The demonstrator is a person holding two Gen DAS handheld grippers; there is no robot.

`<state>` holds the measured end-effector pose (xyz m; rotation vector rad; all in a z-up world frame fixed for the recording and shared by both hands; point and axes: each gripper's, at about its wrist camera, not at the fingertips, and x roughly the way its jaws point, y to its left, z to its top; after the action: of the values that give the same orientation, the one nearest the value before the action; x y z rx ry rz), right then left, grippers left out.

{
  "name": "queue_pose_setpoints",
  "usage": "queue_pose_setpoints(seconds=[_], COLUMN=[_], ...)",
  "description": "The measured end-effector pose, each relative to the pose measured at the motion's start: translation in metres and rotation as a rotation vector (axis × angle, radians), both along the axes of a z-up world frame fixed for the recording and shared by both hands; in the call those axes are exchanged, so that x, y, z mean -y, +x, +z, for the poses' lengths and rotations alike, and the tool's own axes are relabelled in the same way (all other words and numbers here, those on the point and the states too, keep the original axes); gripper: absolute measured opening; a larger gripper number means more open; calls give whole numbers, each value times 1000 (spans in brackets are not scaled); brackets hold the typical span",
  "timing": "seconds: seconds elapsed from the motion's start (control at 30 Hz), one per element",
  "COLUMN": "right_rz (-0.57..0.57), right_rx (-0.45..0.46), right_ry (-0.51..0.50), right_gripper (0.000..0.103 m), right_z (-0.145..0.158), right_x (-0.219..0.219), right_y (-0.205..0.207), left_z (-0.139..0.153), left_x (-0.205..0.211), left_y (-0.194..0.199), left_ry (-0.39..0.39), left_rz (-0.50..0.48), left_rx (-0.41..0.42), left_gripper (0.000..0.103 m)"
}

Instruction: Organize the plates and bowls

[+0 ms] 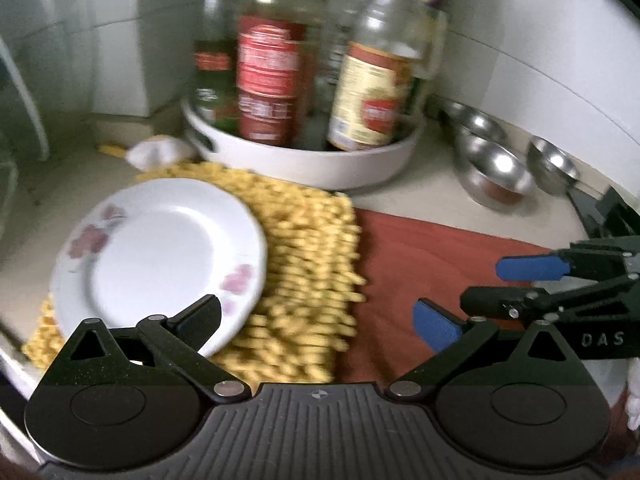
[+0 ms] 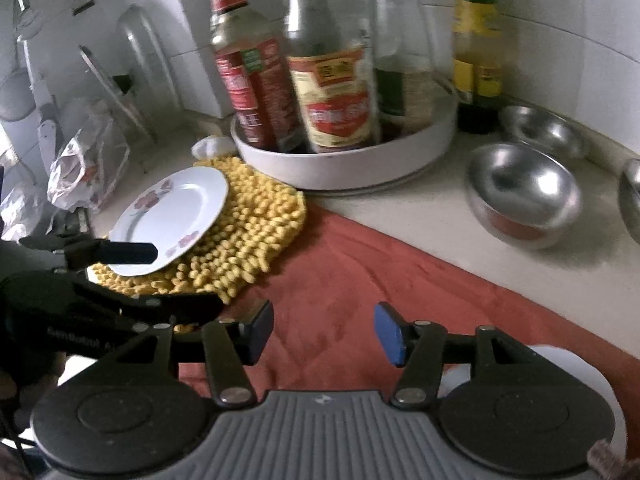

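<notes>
Fingers of your left gripper (image 1: 320, 320) stand wide apart and empty with the flowered plate (image 1: 160, 256) just ahead on the yellow mat (image 1: 304, 264), nearer than your half-open, empty right gripper (image 2: 324, 332), well right of it.

The pale counter (image 2: 420, 216) carries a red cloth (image 2: 360, 280); behind the cloth stand a white tray (image 2: 344, 168) and steel bowls (image 2: 524, 196).

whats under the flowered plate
The flowered plate rests on a yellow shaggy mat, which overlaps a red cloth on the counter. The mat's middle and whatever lies beneath it are covered.
</notes>
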<state>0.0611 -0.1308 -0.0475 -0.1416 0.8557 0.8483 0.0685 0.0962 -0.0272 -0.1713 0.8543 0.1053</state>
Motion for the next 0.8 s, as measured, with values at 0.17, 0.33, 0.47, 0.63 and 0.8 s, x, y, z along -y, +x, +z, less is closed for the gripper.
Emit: queue_pose_setpoints(seconds=[0.17,0.33,0.47,0.63,0.8], right_rz=[50,112,156,187,184], right_rx=[3,17,15,-24,-85], right_ry=[2,7,9,5,2], right_gripper=[52,52,52,52,52], right_z=[1,1,-1,-8,-17], right_x=[-27,-62,-92,-124,-145], right_y=[0,0,3,7,14], left_z=[3,2,-4,-14,-23], left_x=[-38,-78,-106,-133,-145], left_y=[-2,-4,-3,1,10], left_ry=[27,56,62,40,18], left_rz=[83,157,185,194,175], left_rx=[-1,-7,-20,-38,-58], left_gripper=[103,103,103,103,103])
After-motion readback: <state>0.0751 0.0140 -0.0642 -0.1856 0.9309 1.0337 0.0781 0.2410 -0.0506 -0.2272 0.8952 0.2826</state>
